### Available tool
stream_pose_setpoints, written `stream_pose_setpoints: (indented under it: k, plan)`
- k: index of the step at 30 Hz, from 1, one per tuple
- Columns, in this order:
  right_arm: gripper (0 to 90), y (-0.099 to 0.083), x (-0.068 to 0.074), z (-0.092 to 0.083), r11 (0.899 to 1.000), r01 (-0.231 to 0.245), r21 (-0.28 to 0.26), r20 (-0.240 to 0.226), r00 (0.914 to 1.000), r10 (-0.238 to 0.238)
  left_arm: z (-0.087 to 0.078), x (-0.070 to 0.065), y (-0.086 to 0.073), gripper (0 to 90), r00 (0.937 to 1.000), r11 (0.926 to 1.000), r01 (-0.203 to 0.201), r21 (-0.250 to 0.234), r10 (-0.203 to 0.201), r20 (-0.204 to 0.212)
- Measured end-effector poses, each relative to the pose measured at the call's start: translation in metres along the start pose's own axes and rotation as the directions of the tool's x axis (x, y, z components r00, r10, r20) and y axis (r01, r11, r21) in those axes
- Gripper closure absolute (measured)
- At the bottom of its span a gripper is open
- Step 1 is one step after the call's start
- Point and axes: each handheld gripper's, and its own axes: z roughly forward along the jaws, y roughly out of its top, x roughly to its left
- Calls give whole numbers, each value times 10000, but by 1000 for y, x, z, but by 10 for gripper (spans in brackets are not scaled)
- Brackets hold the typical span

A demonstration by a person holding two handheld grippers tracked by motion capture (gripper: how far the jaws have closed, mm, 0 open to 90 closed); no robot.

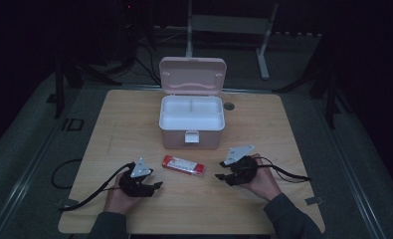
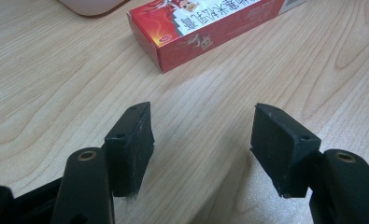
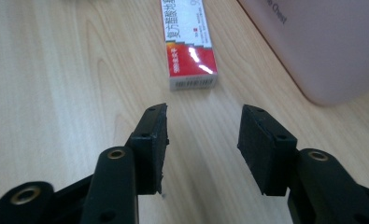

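A small red and white carton [image 1: 184, 165] lies flat on the wooden table [image 1: 134, 119], between my two grippers and in front of a pink case. My left gripper [image 1: 156, 186] rests low at the carton's left, held in a hand; its jaws stand apart with bare wood between them. In the left gripper view the carton [image 2: 205, 28] lies just ahead of the open gripper [image 2: 203, 140]. My right gripper [image 1: 218, 176] sits at the carton's right, also open and holding nothing. The right gripper view has the carton's barcode end [image 3: 190, 46] a short way beyond the gripper [image 3: 202, 140].
A pink storage case [image 1: 192, 117] stands open behind the carton, lid up, with a white divided tray inside. Its rounded corner [image 3: 322, 46] looms at the right in the right gripper view. A round grommet [image 1: 228, 106] sits beside the case. Black cables trail from both grippers.
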Motion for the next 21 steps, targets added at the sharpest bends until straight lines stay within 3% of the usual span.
stream_pose_setpoints:
  k: [13, 21]
  plan:
    - [547, 44, 2, 31, 9978, 558, 362, -241, 9982, -550, 0, 0, 0, 391, 9999, 9997, -148, 180, 149, -41]
    - [505, 75, 4, 68, 9949, 906, 436, -473, 9950, -885, 2, -1, 0, 391, 9998, 9996, -188, 227, 189, -37]
